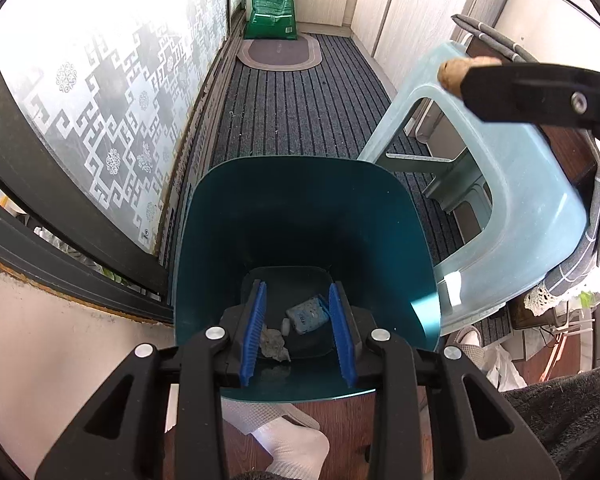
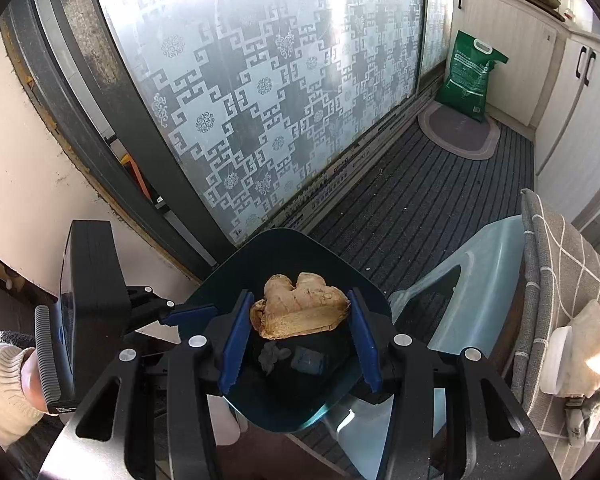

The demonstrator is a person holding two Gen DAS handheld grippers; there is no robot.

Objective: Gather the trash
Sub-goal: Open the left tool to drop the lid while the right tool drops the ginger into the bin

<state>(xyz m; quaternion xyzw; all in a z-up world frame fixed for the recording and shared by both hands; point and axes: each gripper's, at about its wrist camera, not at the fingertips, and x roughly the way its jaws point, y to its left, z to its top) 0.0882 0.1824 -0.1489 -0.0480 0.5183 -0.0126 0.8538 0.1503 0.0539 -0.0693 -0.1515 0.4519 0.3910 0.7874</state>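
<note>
Right wrist view: the right gripper [image 2: 300, 336] has its blue pads clamped on a piece of ginger root [image 2: 298, 306], one pad against each end, and holds it above the open mouth of a teal trash bin [image 2: 300, 246]. Below the ginger, on the bin's dark bottom, lie a crumpled grey scrap [image 2: 271, 354] and a small blue bottle [image 2: 309, 360]. The left gripper [image 2: 168, 314] reaches in from the bin's left rim. Left wrist view: the left gripper's pads [image 1: 256, 332] stand apart with nothing between them, hanging over the bin's near rim; the bottle lies just beside the right pad and the grey scrap near the left one. A pale blue plastic stool [image 1: 512, 184] stands just beside the bin's right side on a striped dark mat [image 1: 292, 104]. Along the mat's left edge runs a patterned frosted glass door [image 2: 268, 80], and a green sack [image 1: 274, 4] leans at the mat's far end behind a small oval rug [image 1: 280, 53].
</note>
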